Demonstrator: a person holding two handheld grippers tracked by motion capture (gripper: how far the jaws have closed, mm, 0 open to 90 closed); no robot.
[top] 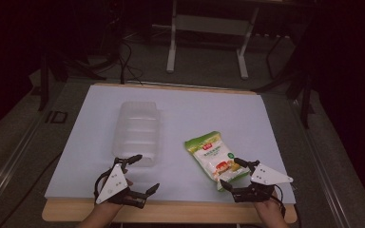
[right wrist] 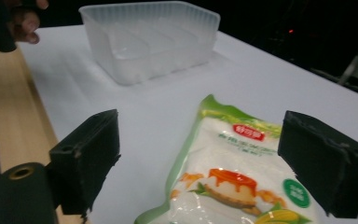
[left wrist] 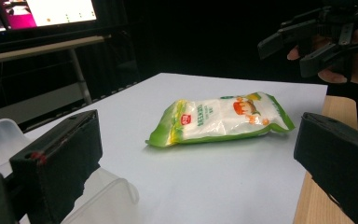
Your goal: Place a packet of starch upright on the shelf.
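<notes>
**Right tongs lined up on the pouch, nothing grabbed yet**

So starting on the left: the left tongs point(top: 142, 173) are sitting at the near edge of the table point(top: 266, 118), jaws wide apart and holding nothing. Just ahead of them, pretty much at their upper jaw tip, is the clear plastic tub point(top: 138, 130), empty as far as I can see. In the left gripper view you can catch a corner of that tub point(left wrist: 0, 140) right beside the one jaw, with the pouch point(left wrist: 221, 116) lying flat further out between the jaws' line of sight.

Moving right: the green and white pouch point(top: 215, 156) lies flat on the white sheet, between the two tongs but much closer to the right ones. The right tongs point(top: 232, 173) are also spread open, and their jaws straddle the near end of the pouch point(right wrist: 233, 177) without pinching it yet, looks like to me. The tub point(right wrist: 149, 37) is well beyond them.

My read is this is the reach-in step, right before the grab. Next move probably needs the right tongs to drop a bit and squeeze on the pouch's near edge, then carry it leftward over the tub. Slippery flat bag, so a shallow pinch might slide off.
</notes>
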